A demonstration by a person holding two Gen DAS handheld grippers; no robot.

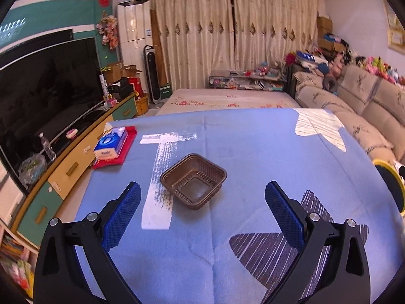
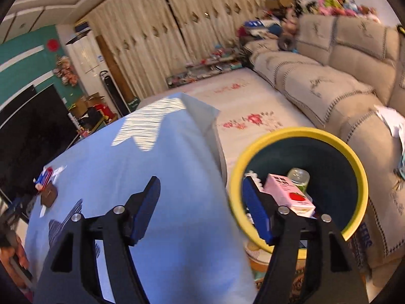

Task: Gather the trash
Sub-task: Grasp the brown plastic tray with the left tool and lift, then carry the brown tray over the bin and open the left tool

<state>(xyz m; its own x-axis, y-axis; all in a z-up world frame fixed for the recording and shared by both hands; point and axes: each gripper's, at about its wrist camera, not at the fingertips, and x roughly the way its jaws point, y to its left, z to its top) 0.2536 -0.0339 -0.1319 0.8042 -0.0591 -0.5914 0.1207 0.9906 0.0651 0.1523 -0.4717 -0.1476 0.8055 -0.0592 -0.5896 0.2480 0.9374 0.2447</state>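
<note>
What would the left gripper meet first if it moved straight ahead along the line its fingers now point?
Most likely the brown plastic tray. It sits on the blue tablecloth just ahead of the open left gripper, roughly centred between the fingers, with nothing visible in between. Depth is unclear, so the gripper might pass just above it.

Between the spread blue-padded fingers (image 1: 126, 210) of the left gripper (image 1: 202, 197), bare blue tablecloth (image 1: 253, 157) lies open up to the brown ribbed plastic tray (image 1: 193, 179), which sits just ahead, nearer the left finger. Far off to the left, a blue tissue pack on a red box (image 1: 114, 147) occupies the table edge. Ahead of the right gripper's (image 2: 201, 202) right finger, the yellow-rimmed dark bin (image 2: 298, 177) gapes, partly filled by a pink carton (image 2: 288, 195) and a glass jar (image 2: 300, 178).
</note>
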